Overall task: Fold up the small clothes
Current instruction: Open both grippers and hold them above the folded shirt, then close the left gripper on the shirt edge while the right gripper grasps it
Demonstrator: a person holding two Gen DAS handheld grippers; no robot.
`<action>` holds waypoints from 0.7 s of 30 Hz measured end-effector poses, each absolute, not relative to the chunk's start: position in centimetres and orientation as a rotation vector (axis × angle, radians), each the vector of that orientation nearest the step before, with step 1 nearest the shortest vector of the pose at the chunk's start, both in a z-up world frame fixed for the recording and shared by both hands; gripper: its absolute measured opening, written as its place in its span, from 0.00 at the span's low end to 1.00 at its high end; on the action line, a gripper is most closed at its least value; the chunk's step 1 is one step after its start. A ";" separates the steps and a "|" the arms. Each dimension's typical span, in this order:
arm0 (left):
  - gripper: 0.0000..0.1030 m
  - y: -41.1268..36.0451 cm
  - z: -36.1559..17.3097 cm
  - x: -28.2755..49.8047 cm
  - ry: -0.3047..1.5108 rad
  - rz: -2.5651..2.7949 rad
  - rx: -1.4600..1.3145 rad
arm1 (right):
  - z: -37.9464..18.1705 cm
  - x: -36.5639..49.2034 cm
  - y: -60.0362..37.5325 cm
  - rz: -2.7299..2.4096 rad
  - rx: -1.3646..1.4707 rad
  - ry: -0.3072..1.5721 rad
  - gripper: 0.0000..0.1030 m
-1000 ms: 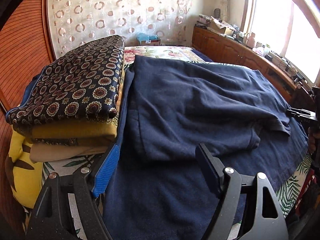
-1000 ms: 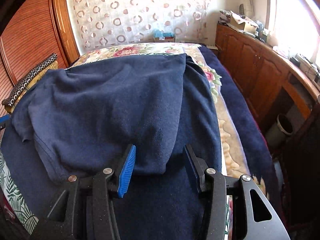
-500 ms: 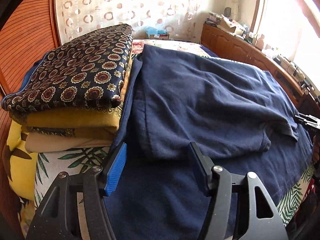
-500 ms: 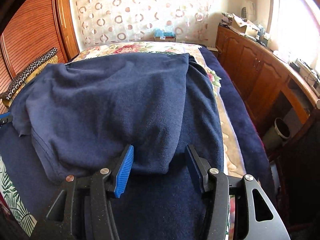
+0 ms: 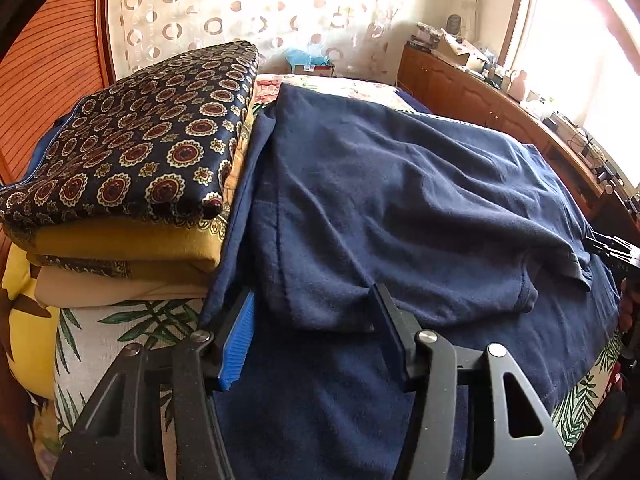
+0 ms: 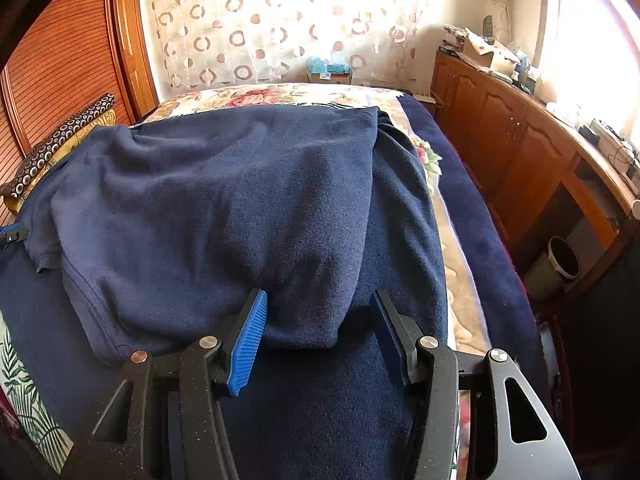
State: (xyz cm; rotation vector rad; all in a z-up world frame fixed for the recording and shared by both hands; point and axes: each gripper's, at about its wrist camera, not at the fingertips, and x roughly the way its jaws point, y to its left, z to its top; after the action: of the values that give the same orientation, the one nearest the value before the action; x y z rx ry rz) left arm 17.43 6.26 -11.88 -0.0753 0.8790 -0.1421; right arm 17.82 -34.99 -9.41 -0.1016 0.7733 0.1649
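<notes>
Flowered bed (image 6: 280,94), navy garment (image 6: 224,208) folded over, rumpled, left gripper (image 5: 316,322) fingers closing around its hem, right gripper (image 6: 320,330) fingers half-wide.

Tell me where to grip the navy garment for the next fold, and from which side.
Grip the navy garment at its near folded edge, one corner per gripper, coming from the near side. That edge lies doubled and raised on the blanket. The right gripper already straddles its corner; the left gripper is closing around the other.
</notes>
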 end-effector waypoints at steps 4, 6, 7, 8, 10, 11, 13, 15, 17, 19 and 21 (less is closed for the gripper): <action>0.24 5.7 -11.9 17.6 0.879 -0.146 -0.048 | -9.4 17.8 -35.0 0.164 -0.102 0.773 0.54; 0.13 5.5 -11.8 17.7 0.878 -0.148 -0.038 | -9.4 17.8 -35.0 0.165 -0.102 0.773 0.54; 0.10 5.4 -11.7 17.6 0.874 -0.148 -0.033 | -9.4 17.8 -35.0 0.165 -0.102 0.773 0.54; 0.08 5.3 -11.6 17.5 0.865 -0.148 -0.031 | -9.4 17.8 -35.0 0.165 -0.102 0.773 0.54; 0.07 5.6 -10.8 17.0 0.808 -0.138 -0.040 | -9.4 17.8 -35.0 0.165 -0.102 0.773 0.54; 0.07 5.8 -10.3 16.8 0.785 -0.133 -0.050 | -9.4 17.8 -35.0 0.165 -0.102 0.773 0.54; 0.07 6.1 -9.4 16.5 0.758 -0.137 -0.078 | -9.4 17.8 -35.0 0.165 -0.102 0.773 0.54; 0.07 6.3 -8.9 16.3 0.746 -0.137 -0.085 | -9.4 17.8 -35.0 0.164 -0.103 0.773 0.54; 0.07 6.4 -8.7 16.3 0.739 -0.136 -0.091 | -9.4 17.8 -35.0 0.165 -0.103 0.773 0.54; 0.07 6.6 -8.8 16.4 0.738 -0.136 -0.098 | -9.4 17.8 -35.0 0.165 -0.102 0.773 0.54; 0.07 6.7 -9.0 16.6 0.749 -0.132 -0.098 | -9.4 17.8 -35.0 0.165 -0.103 0.773 0.54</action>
State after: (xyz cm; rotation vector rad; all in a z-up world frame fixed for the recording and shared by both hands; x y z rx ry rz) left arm 16.58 6.66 -9.03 -0.0982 0.7487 -0.1318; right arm 17.79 -35.04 -9.45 -0.1029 0.7733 0.1646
